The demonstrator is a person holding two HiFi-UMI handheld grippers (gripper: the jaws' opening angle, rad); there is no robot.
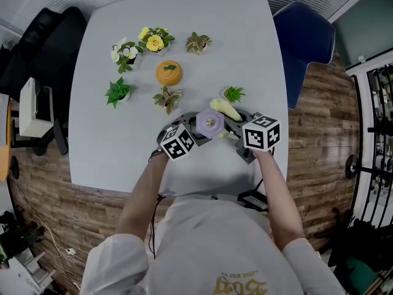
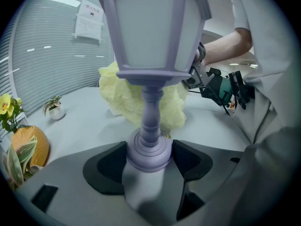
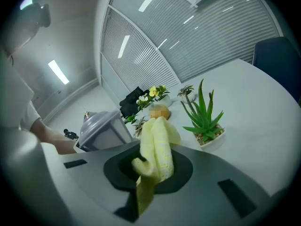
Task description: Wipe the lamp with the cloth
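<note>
A lilac lantern-shaped lamp [image 1: 210, 123] stands near the table's front edge between my two grippers. My left gripper [image 2: 149, 158] is shut on the lamp's round base [image 2: 148, 150], and the lamp head [image 2: 153, 27] rises upright above it. My right gripper [image 3: 154, 169] is shut on a pale yellow cloth [image 3: 156, 155], held just right of the lamp [image 3: 102, 130]. In the left gripper view the cloth [image 2: 167, 102] bunches behind the lamp's stem. From the head view the cloth [image 1: 225, 109] shows beside the lamp's top.
Several small potted plants [image 1: 156, 40] and an orange pumpkin ornament [image 1: 168, 72] stand on the white table [image 1: 104, 146] beyond the lamp. A spiky green plant [image 3: 205, 118] is close to the right gripper. A blue chair [image 1: 305, 39] stands at the table's right side.
</note>
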